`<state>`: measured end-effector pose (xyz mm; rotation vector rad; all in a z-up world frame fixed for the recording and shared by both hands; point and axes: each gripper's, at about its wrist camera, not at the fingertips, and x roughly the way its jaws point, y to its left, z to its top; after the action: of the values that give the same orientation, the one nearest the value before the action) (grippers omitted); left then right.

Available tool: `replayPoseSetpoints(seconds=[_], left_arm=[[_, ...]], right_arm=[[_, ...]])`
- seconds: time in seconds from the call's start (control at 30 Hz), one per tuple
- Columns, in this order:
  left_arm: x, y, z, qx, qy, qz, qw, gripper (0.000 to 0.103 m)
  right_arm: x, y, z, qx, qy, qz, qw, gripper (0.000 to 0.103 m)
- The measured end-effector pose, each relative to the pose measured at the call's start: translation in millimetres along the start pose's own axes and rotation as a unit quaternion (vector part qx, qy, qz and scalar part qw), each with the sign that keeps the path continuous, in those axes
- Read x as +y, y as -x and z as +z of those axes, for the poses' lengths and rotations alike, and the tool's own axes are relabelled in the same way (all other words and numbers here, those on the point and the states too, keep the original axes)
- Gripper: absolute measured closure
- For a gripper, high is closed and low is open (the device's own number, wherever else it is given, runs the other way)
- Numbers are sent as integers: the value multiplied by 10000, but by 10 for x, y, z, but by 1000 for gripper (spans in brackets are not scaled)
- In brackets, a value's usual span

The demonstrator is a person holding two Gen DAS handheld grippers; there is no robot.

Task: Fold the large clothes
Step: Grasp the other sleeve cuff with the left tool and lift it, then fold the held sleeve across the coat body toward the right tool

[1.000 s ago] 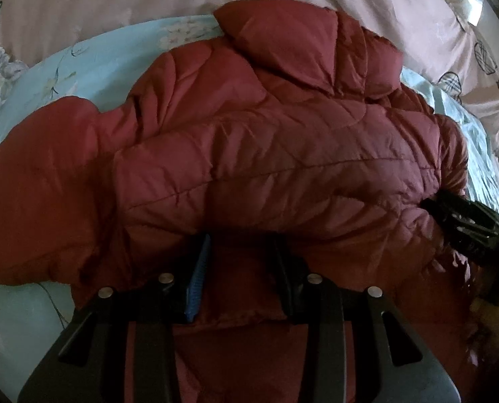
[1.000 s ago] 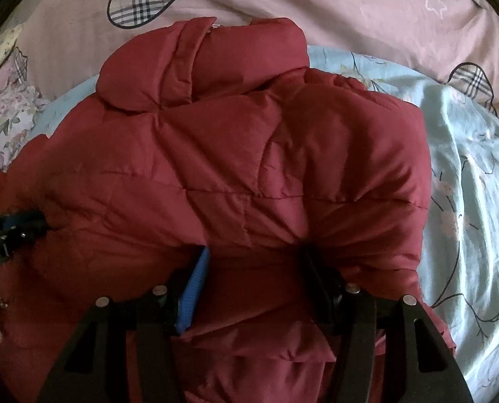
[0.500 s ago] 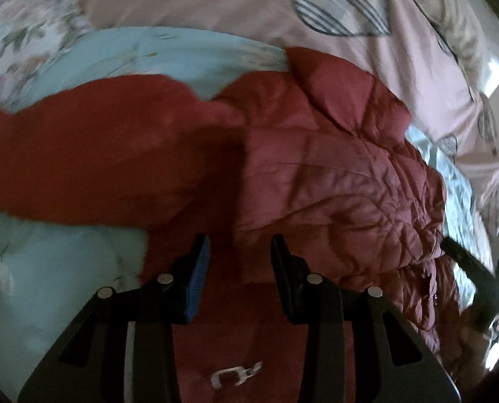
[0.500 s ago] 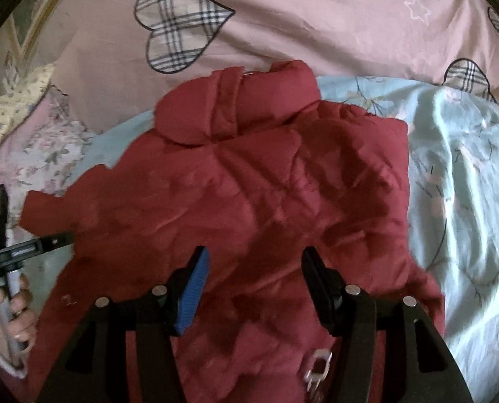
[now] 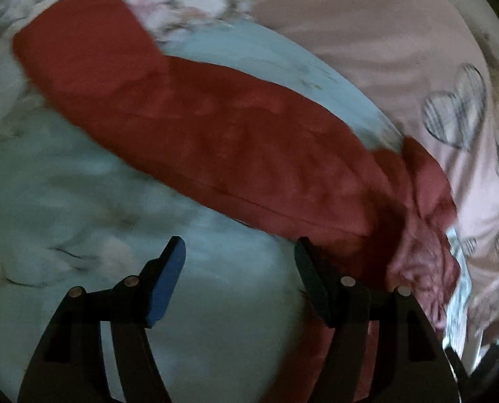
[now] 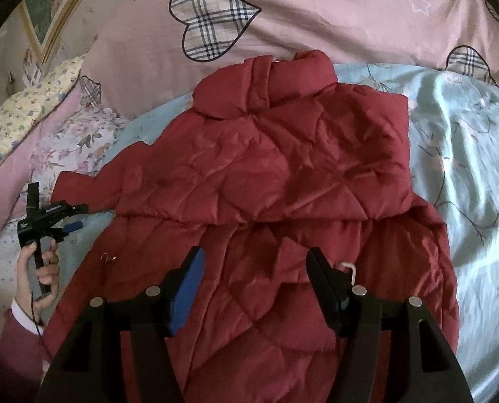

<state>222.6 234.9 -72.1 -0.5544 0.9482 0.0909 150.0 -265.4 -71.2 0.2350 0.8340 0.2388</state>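
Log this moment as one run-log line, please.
jacket: on bed, right side folded in, left sleeve out | left gripper: opening, empty | right gripper: opening, empty

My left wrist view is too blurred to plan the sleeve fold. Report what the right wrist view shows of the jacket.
Observer: The red jacket lies spread on the blue sheet, collar toward the pink heart-print bedding.
Operator: Report the side away from my gripper.
Observer: No sleeve sticks out there; that side looks folded in, with a straight edge.
Operator: Give me the right gripper.
Observer: The right gripper hovers over the jacket's lower part, fingers opening, nothing pinched.
Operator: Now place mine.
Observer: The left gripper, held in a hand, has its fingers opening beside the outstretched sleeve near its cuff; contact cannot be told.
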Motion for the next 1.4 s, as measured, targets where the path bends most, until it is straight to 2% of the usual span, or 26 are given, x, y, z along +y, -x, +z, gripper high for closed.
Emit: replayPoseSetpoints(seconds=[0.17,0.3,0.47,0.57,0.67,0.7,0.77,0.8,0.83,0.87,1.03,1.13,1.4], left_arm=[[472,-4,257,-195,589,200,9979,36],[708,-51,497,-351,913,376,9945,36],[923,-134,802,-562,1136,672,9897,36],[996,-122,924,-708,1239,698,9873,36],[996,-64,1018,-898,1163,793,9860,37],[973,-41,1038,-955,1088,811,9861,39],[914,-9,1056,-1012,950,813,9870,62],[873,11,1061,-1052,864,813,9873,70],[835,35,1063,-1087,784,763,9880,83],[801,63,1057,-1104,729,680,9889,89],[605,281,983,-1291,458,455,9895,93],[358,348,976,-1404,265,240,9894,93],[-351,593,699,-1499,-428,-541,9863,94]], right_arm=[[36,74,-50,42,-53,65,10000,38],[78,146,-70,18,-30,81,10000,38],[126,232,-108,-9,-12,122,9999,38],[145,264,-136,5,11,112,9999,38],[136,280,-162,27,-1,112,9999,38],[134,282,-167,29,-10,103,9999,38],[123,283,-180,29,-49,122,9999,38],[118,283,-184,27,-59,118,9999,38],[112,278,-188,32,-73,108,9999,38],[107,274,-193,34,-89,109,9999,38],[95,281,-203,18,-90,137,9999,38],[86,281,-204,18,-96,138,9999,38],[36,282,-218,62,-166,155,9997,38]])
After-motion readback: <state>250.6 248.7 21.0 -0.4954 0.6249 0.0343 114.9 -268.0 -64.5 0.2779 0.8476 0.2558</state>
